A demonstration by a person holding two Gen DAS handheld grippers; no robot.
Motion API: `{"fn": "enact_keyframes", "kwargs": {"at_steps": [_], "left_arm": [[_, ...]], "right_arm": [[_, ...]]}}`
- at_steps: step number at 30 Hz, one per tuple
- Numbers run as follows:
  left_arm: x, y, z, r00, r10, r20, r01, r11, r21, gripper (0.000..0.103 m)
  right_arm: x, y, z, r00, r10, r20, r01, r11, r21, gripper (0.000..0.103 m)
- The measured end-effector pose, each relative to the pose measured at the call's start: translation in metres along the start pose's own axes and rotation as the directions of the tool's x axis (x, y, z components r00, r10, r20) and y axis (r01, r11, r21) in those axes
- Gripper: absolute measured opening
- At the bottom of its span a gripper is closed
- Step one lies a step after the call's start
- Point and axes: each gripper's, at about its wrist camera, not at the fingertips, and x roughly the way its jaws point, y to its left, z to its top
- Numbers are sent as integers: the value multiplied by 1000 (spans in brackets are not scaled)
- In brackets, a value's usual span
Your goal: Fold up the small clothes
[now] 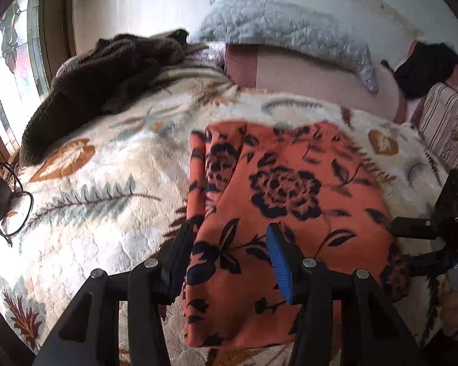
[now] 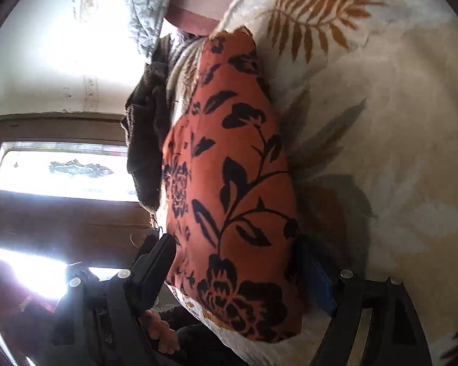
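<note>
The folded orange floral garment (image 1: pixel 290 189) lies lengthwise ahead between the left gripper (image 1: pixel 229 244) fingers, spread, gripping nothing. The right gripper (image 2: pixel 238 268) fingers straddle its near end, apparently unclamped.

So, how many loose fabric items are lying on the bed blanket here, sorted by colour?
Orange floral: 1, the folded cloth
Dark brown: 1, the fuzzy garment
Black: 1, the garment at the far right
Grey: 1, the quilted pillow
Total: 4
</note>
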Motion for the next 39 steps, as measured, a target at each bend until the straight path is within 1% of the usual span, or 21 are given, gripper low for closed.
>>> {"fn": "enact_keyframes", "kwargs": {"at_steps": [1, 2, 5, 7, 8, 10, 12, 13, 14, 17, 20, 25, 26, 27, 28, 29, 31, 33, 35, 37, 39], "left_arm": [[13, 2, -5, 999, 24, -33, -24, 1000, -11, 50], [14, 6, -11, 1000, 15, -15, -16, 999, -34, 51], [13, 7, -14, 1000, 23, 2, -23, 999, -30, 52], [15, 7, -16, 1000, 18, 2, -18, 999, -34, 52], [16, 8, -16, 1000, 7, 3, -7, 999, -38, 52], [16, 10, -14, 1000, -2, 3, 3, 999, -43, 53], [16, 11, -15, 1000, -11, 3, 11, 999, -46, 53], [17, 12, -15, 1000, -14, 3, 14, 999, -49, 53], [16, 11, -15, 1000, -15, 2, 15, 999, -52, 53], [15, 12, -15, 1000, -16, 2, 16, 999, -49, 54], [16, 14, -15, 1000, -25, 1, 25, 998, -56, 54], [17, 17, -15, 999, -37, -9, 36, 996, -84, 55], [18, 18, -15, 999, -38, -10, 37, 996, -87, 55], [18, 18, -15, 999, -38, -10, 37, 995, -88, 55], [18, 18, -15, 999, -36, -12, 35, 996, -88, 55], [18, 18, -15, 999, -38, -11, 37, 995, -88, 55], [18, 19, -16, 999, -39, -12, 37, 996, -86, 55], [19, 18, -16, 999, -42, -13, 41, 996, -84, 55], [19, 16, -15, 999, -40, -11, 39, 996, -82, 55], [18, 16, -16, 999, -37, -9, 36, 996, -80, 55], [18, 15, -16, 999, -37, -9, 36, 996, -78, 55]], "right_arm": [[3, 7, -1, 998, -61, 5, 61, 997, -43, 42], [3, 17, -5, 994, -108, 10, 108, 990, -94, 31], [-12, 70, -34, 948, -267, 174, 311, 894, -323, 25], [1, 62, -36, 928, -346, 143, 374, 865, -334, 30], [7, 46, -31, 927, -362, 96, 374, 884, -281, 36], [-5, 32, -25, 968, -235, 84, 247, 951, -187, 37], [-14, 37, -20, 974, -199, 104, 217, 956, -197, 37], [-14, 36, -16, 980, -180, 88, 194, 963, -186, 45], [-11, 33, -8, 986, -154, 59, 162, 974, -159, 62], [-10, 20, 14, 984, -141, 106, 150, 986, -74, 64], [-13, 0, 24, 995, -31, 95, 24, 997, 70, 67], [-3, -1, 48, 997, -45, 66, 42, 997, 59, 68], [4, 7, 53, 998, -47, 42, 47, 999, 11, 65], [9, 18, 55, 991, -124, 39, 126, 990, -55, 56], [17, 26, 58, 982, -182, 41, 185, 978, -96, 39], [15, 39, 53, 971, -229, 74, 238, 960, -149, 35], [7, 71, 34, 931, -321, 174, 360, 886, -292, 33], [11, 73, 27, 902, -388, 188, 430, 840, -330, 33], [12, 55, 34, 903, -395, 170, 428, 867, -256, 52], [0, 43, 39, 934, -313, 176, 342, 924, -173, 67], [-13, 38, 43, 948, -247, 201, 277, 951, -136, 71]]}}
